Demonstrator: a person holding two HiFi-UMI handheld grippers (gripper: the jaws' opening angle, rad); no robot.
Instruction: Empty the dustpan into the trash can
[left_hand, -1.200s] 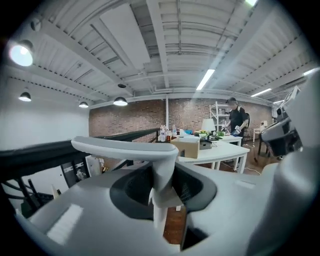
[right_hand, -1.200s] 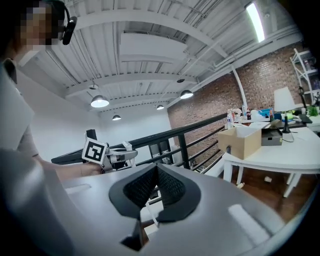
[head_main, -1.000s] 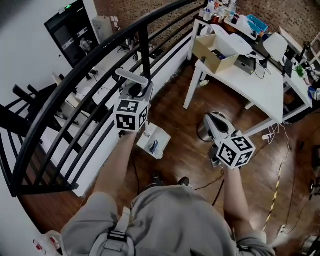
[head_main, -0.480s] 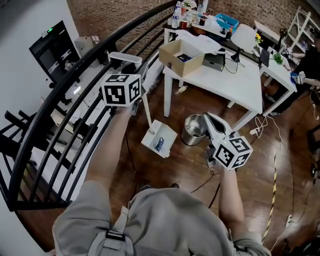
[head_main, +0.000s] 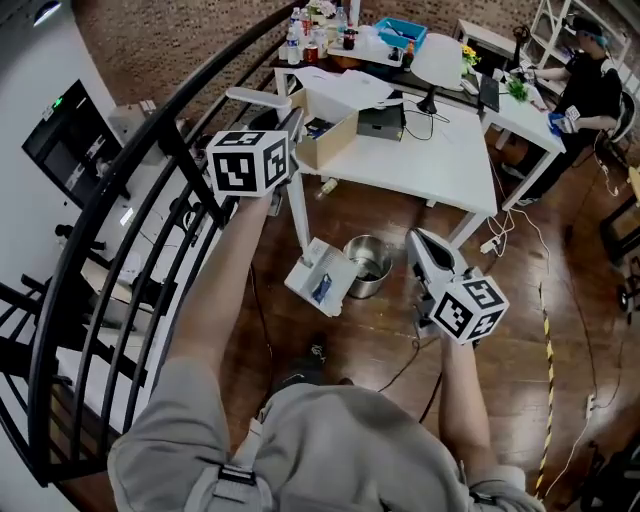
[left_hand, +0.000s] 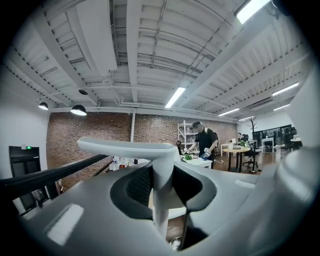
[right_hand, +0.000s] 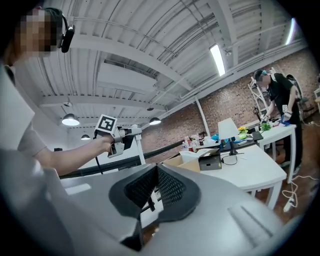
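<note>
Jaws of the left gripper (left_hand: 161, 200) are seen pinched on the upright white handle (left_hand: 125, 148) of the dustpan (head_main: 335, 270). The shaft is clamped between them just under its crosswise top grip, and the pan hangs well below those jaws at the shaft's lower end. Jaws of the right gripper (right_hand: 155, 187) are pressed together with nothing between them, and that gripper is held out level, to the right of the pan and apart from it. Over the last second the dustpan has been carried toward the metal trash can (head_main: 372, 262): it was first well apart from the can, then near it, and is now just beside it. Its far edge meets the can's rim in the head view, though whether the two touch cannot be told. The grip on the handle has not been altered, and the right jaws have been kept closed throughout. A small blue item (head_main: 319, 290) is still seen lying in the pan, so nothing is judged to have been tipped out yet. The approach is therefore taken to be about done, and a tilt of the pan over the can's mouth is what remains. Further out from both jaws, beyond the can, a white table (head_main: 430, 165) bearing an open cardboard box (head_main: 325, 138) is seen, and a black railing (head_main: 120, 240) is seen running along the left.
</note>
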